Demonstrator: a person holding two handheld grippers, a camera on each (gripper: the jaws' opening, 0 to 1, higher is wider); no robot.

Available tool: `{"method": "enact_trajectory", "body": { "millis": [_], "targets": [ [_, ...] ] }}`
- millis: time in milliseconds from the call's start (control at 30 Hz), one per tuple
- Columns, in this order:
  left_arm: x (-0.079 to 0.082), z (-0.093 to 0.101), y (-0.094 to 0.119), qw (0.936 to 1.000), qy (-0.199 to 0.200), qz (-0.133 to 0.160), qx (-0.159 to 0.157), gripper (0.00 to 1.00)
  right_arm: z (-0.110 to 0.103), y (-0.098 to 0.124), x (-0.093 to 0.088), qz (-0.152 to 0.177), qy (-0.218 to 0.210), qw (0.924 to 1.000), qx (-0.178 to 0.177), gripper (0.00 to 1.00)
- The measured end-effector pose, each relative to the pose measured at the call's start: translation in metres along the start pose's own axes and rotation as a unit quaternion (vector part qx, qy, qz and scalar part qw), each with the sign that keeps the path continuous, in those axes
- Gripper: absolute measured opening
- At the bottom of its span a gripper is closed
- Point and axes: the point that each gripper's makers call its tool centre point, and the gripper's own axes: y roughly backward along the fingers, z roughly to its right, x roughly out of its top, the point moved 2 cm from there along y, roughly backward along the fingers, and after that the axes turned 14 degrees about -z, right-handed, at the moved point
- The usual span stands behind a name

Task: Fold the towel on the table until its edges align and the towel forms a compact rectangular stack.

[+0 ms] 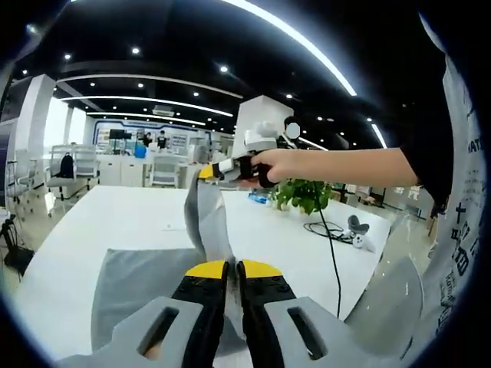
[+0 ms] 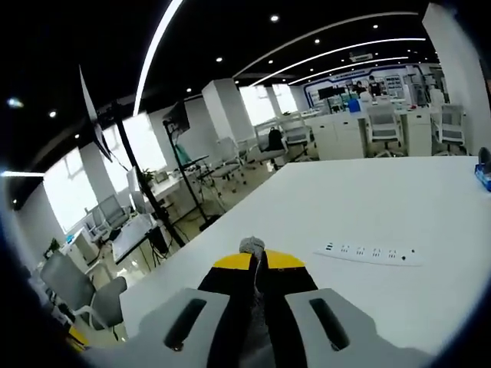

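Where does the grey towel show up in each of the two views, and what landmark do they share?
Left gripper view: the grey towel rises from the picture's bottom centre, at the left tongs, up to the right tongs held at centre.
Right gripper view: a grey tuft of the towel pokes out between the yellow tips, bottom centre.
Shared landmark: the white table.

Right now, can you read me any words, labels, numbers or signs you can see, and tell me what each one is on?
None can be read for certain.
Person's white shirt: dark printed letters, cut off at the view's edge, unreadable.
Far wall with blue trim: display panels too small to read.
Power strip on the table: no legible marking.
Towel: plain grey, no text.
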Motion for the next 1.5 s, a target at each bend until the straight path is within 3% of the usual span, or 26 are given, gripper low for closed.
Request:
{"method": "enact_trajectory", "body": {
  "millis": [500,1100,1500],
  "targets": [
    [-0.021,-0.028,0.009,0.9979,0.040,-0.004,0.050,0.06,-0.014,-0.034,-0.008,-0.010,-0.014,0.9998,0.010,0.02],
    [-0.014,-0.041,0.032,0.9947,0.061,0.031,0.077,0.05,-0.045,-0.045,0.007,0.009,-0.004,0.9994,0.032,0.02],
    [-0.030,-0.063,0.043,0.9878,0.098,0.031,0.116,0.05,-0.065,-0.084,-0.004,-0.018,0.007,0.9987,0.046,0.02]
  ]
}}
